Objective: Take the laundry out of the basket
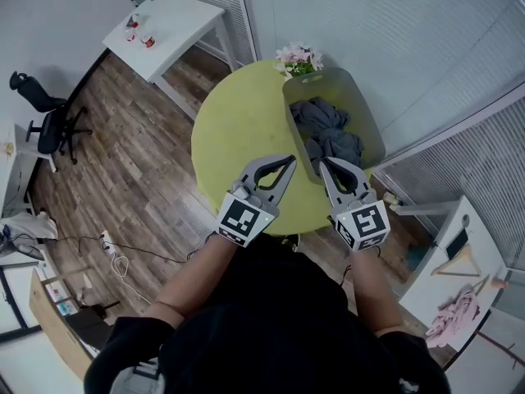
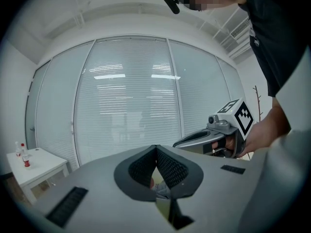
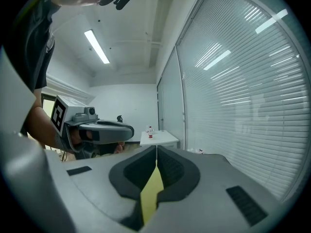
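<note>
Your left claw [image 1: 287, 162] and right claw [image 1: 326, 164] are both pinched closed, holding nothing, above the table [image 1: 238, 130]. The basket [image 1: 367, 115] of laundry [image 1: 326, 130] sits at one o'clock.

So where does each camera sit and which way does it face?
Head view: on the head, steeply down at round yellow-green table, grey plastic basket, dark grey laundry; both arms, left gripper, right gripper.
Left gripper view: on it, along shut jaws toward window blinds; right gripper beside.
Right gripper view: on it, along shut jaws, blinds rightward; left gripper beside.
Shared: small white side table.
</note>
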Demonstrator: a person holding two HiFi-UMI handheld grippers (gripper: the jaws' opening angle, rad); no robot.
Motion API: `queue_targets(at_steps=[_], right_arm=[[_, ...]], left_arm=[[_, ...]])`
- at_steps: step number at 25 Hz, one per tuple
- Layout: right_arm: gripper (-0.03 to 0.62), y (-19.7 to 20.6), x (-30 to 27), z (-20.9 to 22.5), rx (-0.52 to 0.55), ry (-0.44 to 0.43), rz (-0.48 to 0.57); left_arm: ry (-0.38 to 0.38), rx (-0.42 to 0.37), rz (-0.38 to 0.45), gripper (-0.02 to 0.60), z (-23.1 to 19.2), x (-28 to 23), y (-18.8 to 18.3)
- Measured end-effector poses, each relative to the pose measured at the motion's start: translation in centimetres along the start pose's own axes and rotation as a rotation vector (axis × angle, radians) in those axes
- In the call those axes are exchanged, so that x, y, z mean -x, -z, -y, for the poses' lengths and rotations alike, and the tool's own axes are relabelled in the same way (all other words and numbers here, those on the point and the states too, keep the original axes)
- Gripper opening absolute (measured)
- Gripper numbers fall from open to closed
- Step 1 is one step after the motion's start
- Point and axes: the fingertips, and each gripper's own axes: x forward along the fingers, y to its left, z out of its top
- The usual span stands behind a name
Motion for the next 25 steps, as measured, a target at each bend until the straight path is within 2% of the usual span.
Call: queue_targets(at_steps=[9, 21, 25], right_arm=[[0.025, 1.5, -2.2, 5.0, -0.004, 0.073, -0.088], [0.026, 8.2, -8.0, 11.2, 0.005, 0.099, -0.408], [0.028, 10.5, -8.9, 13.1, 0.017, 0.091, -0.516]], left_arm=[[0.079, 0.011, 0.008, 0.006, -2.9, -5.1, 1.3], [0.212, 0.005, 0.025, 0.006, -7.5, -13.8, 4.1], [0.259, -0.001, 0.056, 0.006, -8.2, -16.4, 3.6]])
